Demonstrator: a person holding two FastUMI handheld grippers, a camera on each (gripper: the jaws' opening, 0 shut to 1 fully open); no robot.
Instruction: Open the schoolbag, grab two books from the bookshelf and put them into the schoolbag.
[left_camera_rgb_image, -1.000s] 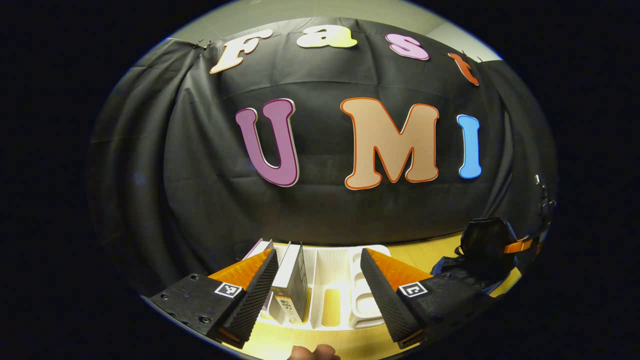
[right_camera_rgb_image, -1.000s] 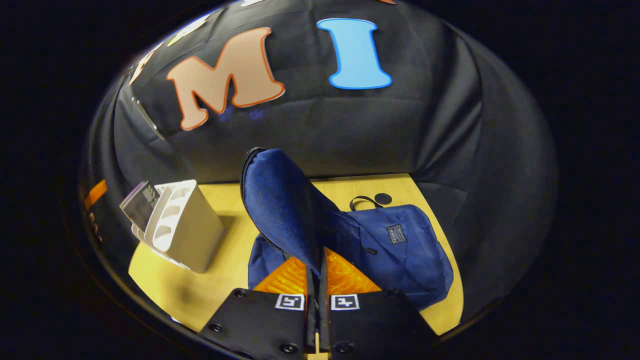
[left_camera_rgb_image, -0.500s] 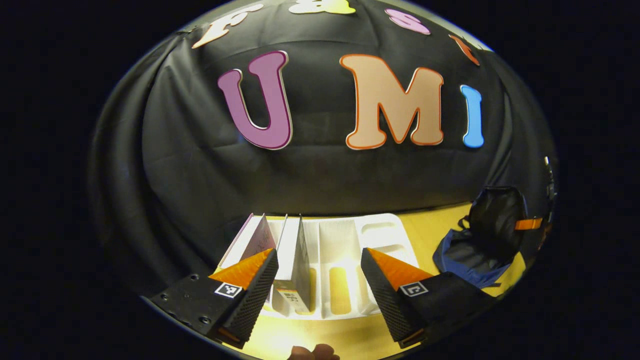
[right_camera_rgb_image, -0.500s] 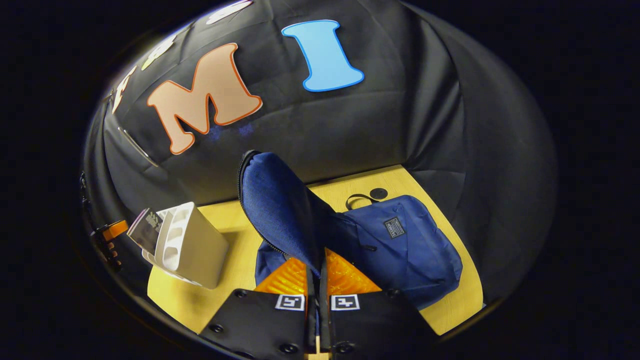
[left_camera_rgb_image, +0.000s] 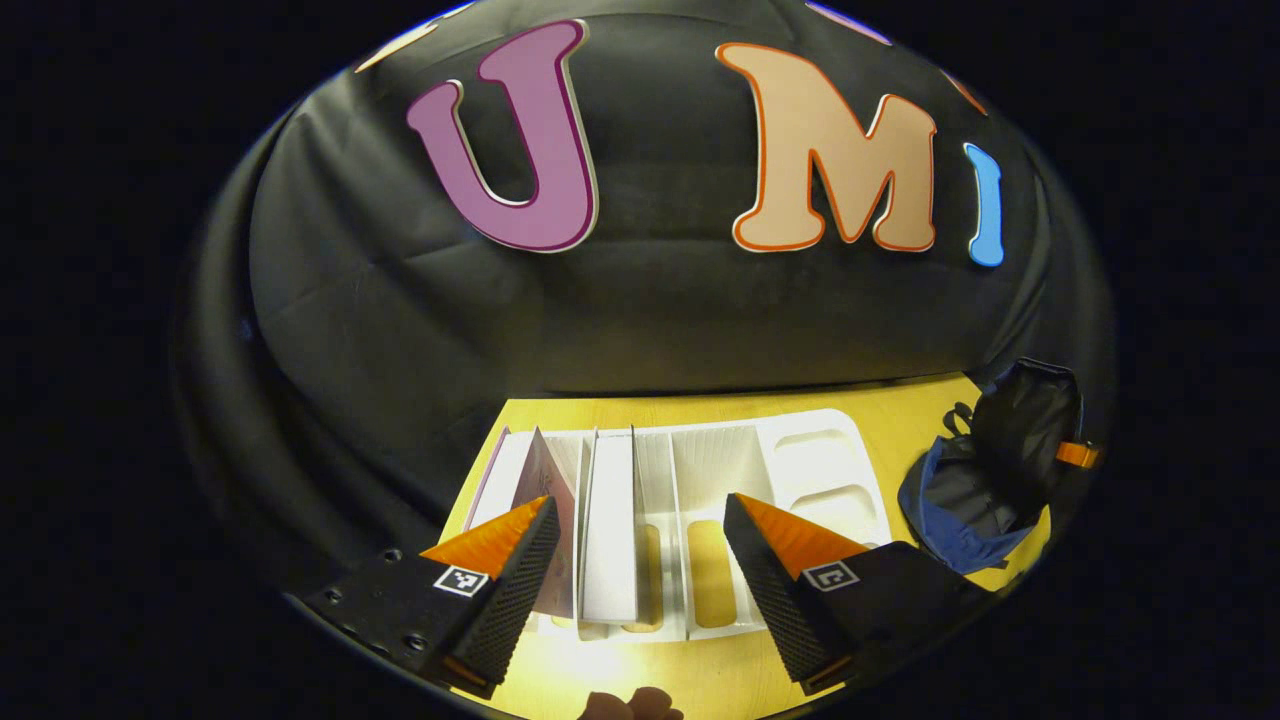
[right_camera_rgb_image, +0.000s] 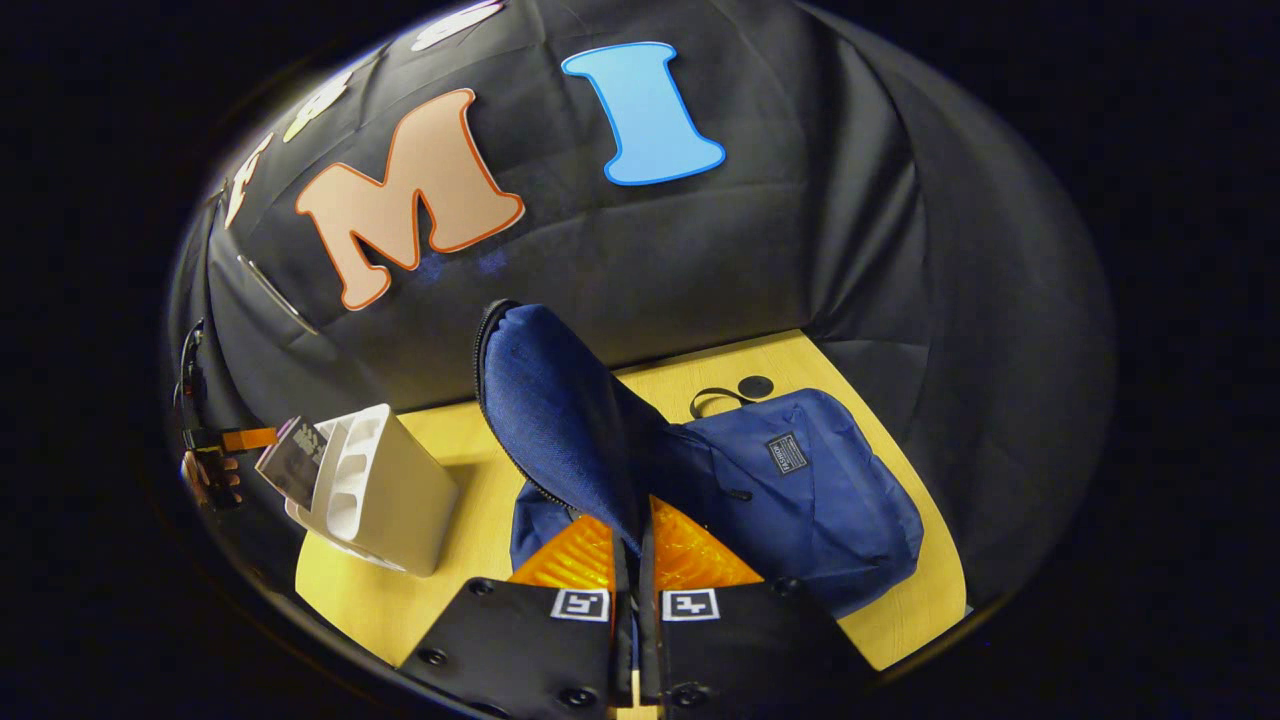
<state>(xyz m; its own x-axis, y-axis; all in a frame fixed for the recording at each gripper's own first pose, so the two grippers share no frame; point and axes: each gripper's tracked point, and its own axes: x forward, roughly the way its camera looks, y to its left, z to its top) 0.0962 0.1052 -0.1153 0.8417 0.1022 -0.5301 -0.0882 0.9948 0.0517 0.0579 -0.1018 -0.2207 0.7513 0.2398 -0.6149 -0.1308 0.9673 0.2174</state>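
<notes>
Open left gripper (left_camera_rgb_image: 640, 570) over books (left_camera_rgb_image: 608, 540)

1. No word or number is sharp enough to read.
2. Each finger of the left gripper (left_camera_rgb_image: 640, 500) bears a small square black-and-white coded marker (left_camera_rgb_image: 460, 581), a block pattern rather than lettering.
3. The right gripper (right_camera_rgb_image: 638, 520) carries a like marker pair (right_camera_rgb_image: 580, 603) side by side on its finger bases.
4. The schoolbag (right_camera_rgb_image: 830, 500) has a small dark patch (right_camera_rgb_image: 787, 453) with pale print, too small to read.
5. A dark book cover (right_camera_rgb_image: 297, 460) at the bookshelf (right_camera_rgb_image: 400, 500) shows pale print, also illegible.
</notes>
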